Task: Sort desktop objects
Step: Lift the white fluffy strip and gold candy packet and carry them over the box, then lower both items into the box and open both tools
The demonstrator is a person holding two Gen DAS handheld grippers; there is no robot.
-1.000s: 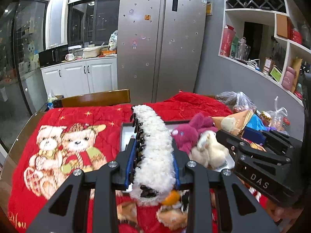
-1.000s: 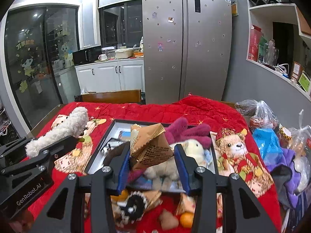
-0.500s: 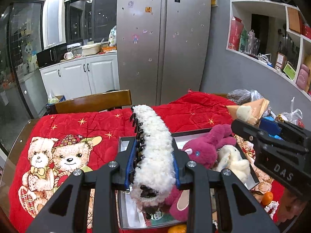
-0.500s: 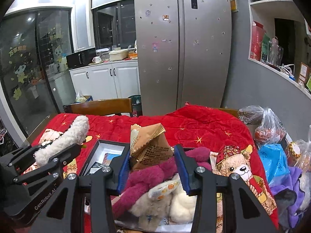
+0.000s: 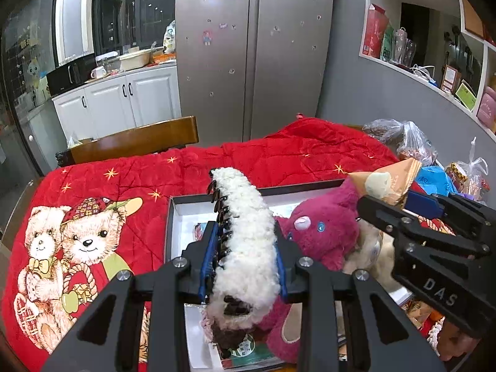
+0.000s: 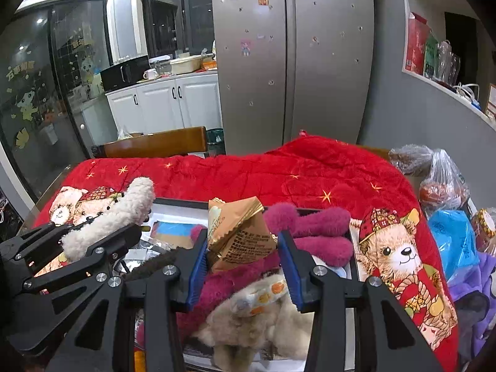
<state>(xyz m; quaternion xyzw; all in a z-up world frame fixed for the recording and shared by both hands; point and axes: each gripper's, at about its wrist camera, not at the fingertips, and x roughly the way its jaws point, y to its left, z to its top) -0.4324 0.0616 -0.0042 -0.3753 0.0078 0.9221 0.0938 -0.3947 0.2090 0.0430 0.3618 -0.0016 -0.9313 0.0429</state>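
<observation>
Closest to the L wrist cam, the left gripper (image 5: pixel 245 260) is seen clamped on a fluffy white hair claw clip (image 5: pixel 245 232), black teeth along its L edge; the clip is held up in the air over the open box (image 5: pixel 176 214). In the R wrist cam, the right gripper (image 6: pixel 245 260) is seen pinching a gold snack packet (image 6: pixel 240 235) between blue pads, also held above the box. Below both tongs, a magenta plush toy (image 5: pixel 322 232) and a beige plush toy (image 6: pixel 254 319) are piled inside the box, w/ printed cards partly covered underneath. The box is set on a red bear-print blanket (image 5: pixel 93 217) spread over the table. To the R, plastic bags (image 6: pixel 446 183) and a blue bag (image 6: pixel 452 238) are heaped beside the blanket. Further back, a wooden chair back (image 5: pixel 136 142) is seen at the table's far edge. Behind it, a steel two-door fridge (image 5: pixel 254 49) and white cabinets (image 5: pixel 124 102) are visible.
</observation>
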